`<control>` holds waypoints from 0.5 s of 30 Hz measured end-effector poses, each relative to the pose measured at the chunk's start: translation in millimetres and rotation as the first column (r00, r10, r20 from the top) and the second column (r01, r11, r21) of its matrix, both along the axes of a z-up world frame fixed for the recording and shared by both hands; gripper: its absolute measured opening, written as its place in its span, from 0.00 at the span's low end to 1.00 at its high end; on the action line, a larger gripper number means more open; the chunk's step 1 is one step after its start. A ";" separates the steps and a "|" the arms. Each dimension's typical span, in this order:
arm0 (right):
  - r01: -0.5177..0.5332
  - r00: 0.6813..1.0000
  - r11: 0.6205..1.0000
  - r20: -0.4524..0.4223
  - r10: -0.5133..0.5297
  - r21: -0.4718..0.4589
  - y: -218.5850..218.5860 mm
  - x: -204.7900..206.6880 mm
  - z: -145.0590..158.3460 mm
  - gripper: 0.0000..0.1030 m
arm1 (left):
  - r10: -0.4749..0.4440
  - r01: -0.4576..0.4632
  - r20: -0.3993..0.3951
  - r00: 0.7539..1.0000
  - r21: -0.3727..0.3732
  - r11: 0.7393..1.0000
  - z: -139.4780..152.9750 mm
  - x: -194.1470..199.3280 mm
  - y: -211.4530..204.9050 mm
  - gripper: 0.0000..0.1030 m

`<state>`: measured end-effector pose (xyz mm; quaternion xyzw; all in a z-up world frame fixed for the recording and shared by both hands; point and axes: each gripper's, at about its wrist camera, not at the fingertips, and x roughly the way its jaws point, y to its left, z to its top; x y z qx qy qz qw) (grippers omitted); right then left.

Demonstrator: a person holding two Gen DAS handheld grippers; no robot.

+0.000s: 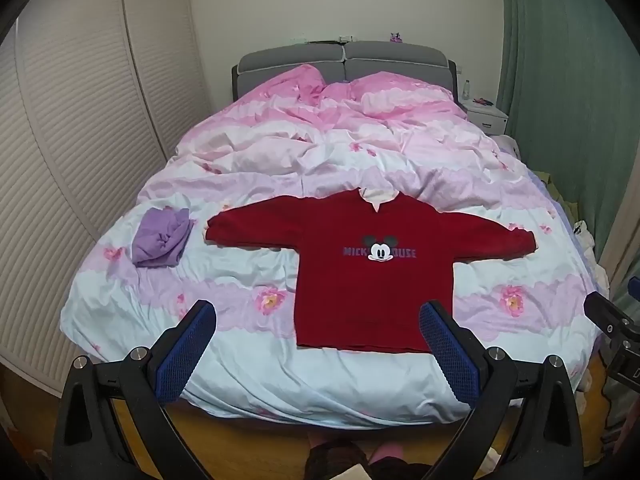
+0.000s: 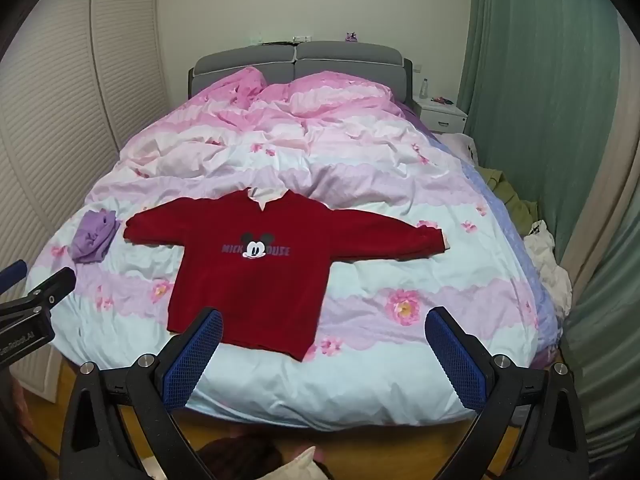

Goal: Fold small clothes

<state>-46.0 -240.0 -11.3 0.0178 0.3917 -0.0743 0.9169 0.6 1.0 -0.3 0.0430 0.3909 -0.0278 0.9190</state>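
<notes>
red sweater (image 1: 372,276) with a cartoon mouse face and lettering on its chest lies flat and face up on the bed's floral duvet (image 1: 320,152), both sleeves stretched out to the left and right, its pale collar at the far end and its hem toward the near edge of the bed. left of the left sleeve, just beside its cuff, sits a crumpled purple garment (image 1: 162,236).

left gripper (image 1: 318,320) hangs over the near edge of the bed with its blue-padded fingers (image 1: 188,356) spread wide and nothing between them; in its view the right finger overlaps the sweater's near right hem corner. right gripper (image 2: 324,328) hovers alongside, also spread wide and empty, its left finger overlapping the near hem of the sweater (image 2: 256,268). whether either finger touches the cloth cannot be told.

at the far end stands a grey padded headboard (image 1: 344,56). a white nightstand (image 2: 440,114) sits at the far right beside a green curtain (image 2: 540,80), and louvred wardrobe doors (image 1: 80,120) line the left wall.
</notes>
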 end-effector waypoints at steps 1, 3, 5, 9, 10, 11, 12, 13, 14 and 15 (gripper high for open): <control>0.001 1.000 1.000 -0.003 -0.001 0.002 -0.2 0.0 -0.2 0.99 | 0.001 -0.001 -0.004 1.000 -0.004 1.000 0.0 0.2 0.6 1.00; 0.000 1.000 1.000 -0.004 0.000 0.002 -0.4 -0.1 -0.5 0.99 | 0.006 -0.006 -0.007 1.000 -0.005 1.000 0.3 0.1 2.2 1.00; 0.000 1.000 1.000 -0.003 0.000 0.002 -1.0 -0.7 -0.6 0.99 | 0.010 -0.010 -0.024 1.000 0.013 1.000 1.7 7.2 -2.3 1.00; 0.001 1.000 1.000 -0.007 -0.001 -0.004 -0.9 -0.5 -1.5 0.99 | 0.008 -0.008 0.005 1.000 0.014 1.000 -2.8 2.6 -4.2 1.00; 0.003 1.000 1.000 -0.007 -0.003 -0.005 -0.9 -0.3 -1.5 0.99 | 0.004 -0.004 0.010 1.000 0.017 1.000 -2.9 2.5 -5.1 1.00; 0.005 1.000 1.000 -0.008 -0.005 -0.004 -0.8 -0.1 -1.6 0.99 | -0.001 0.000 0.012 1.000 0.017 1.000 -3.1 2.5 -5.9 1.00; 0.006 1.000 1.000 -0.008 -0.006 -0.003 -0.5 0.0 -1.6 0.99 | -0.005 0.004 0.014 1.000 0.017 1.000 -3.4 2.7 -6.6 1.00; 0.005 1.000 1.000 -0.009 -0.005 -0.003 -1.0 -0.1 -1.2 0.99 | -0.008 0.008 0.015 1.000 0.018 1.000 -3.9 2.9 -7.3 1.00; 0.007 1.000 1.000 -0.009 -0.007 -0.004 -0.7 -0.1 -1.2 0.99 | -0.012 0.012 0.016 1.000 0.018 1.000 -4.5 3.3 -8.0 1.00; 0.004 1.000 1.000 -0.009 -0.004 -0.001 -1.5 0.1 -0.9 0.99 | -0.017 0.017 0.016 1.000 0.018 1.000 -5.3 3.8 -8.5 1.00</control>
